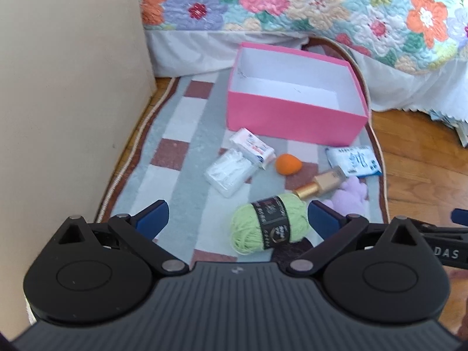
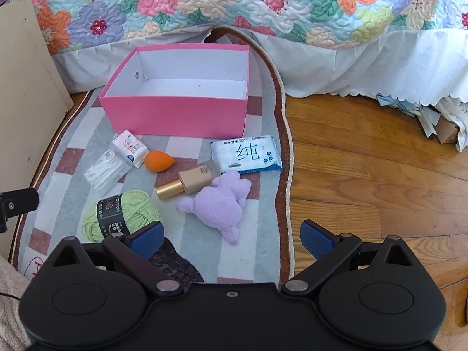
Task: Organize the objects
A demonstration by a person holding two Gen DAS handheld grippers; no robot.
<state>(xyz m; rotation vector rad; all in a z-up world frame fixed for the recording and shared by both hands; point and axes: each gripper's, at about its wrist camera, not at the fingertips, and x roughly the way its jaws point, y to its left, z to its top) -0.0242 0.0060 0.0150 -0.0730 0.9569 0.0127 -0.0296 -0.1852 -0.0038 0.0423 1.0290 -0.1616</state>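
Both tools are tipped down over the rug and I've got the whole spread in front of me. My left gripper has its blue fingers spread wide with nothing clamped; the green yarn ball shows in the gap between them, lying on the rug below, not touched by either pad. My right gripper is just as wide and just as empty, with the lilac plush toy lying on the rug just ahead of the gap.

The pink box sits open at the far end of the rug, near the bed's floral quilt, and its white inside is bare. Everything else is strewn on the rug in front of it. Near the box's left corner there's a small tissue pack, touching a clear case of white floss picks. Just beside those lies the orange makeup sponge. A foundation bottle with a gold cap lies on its side between the sponge and the plush, its base end touching the blue-and-white wet wipes pack. Wooden floor runs off to the right; a cream cabinet side stands at the left.
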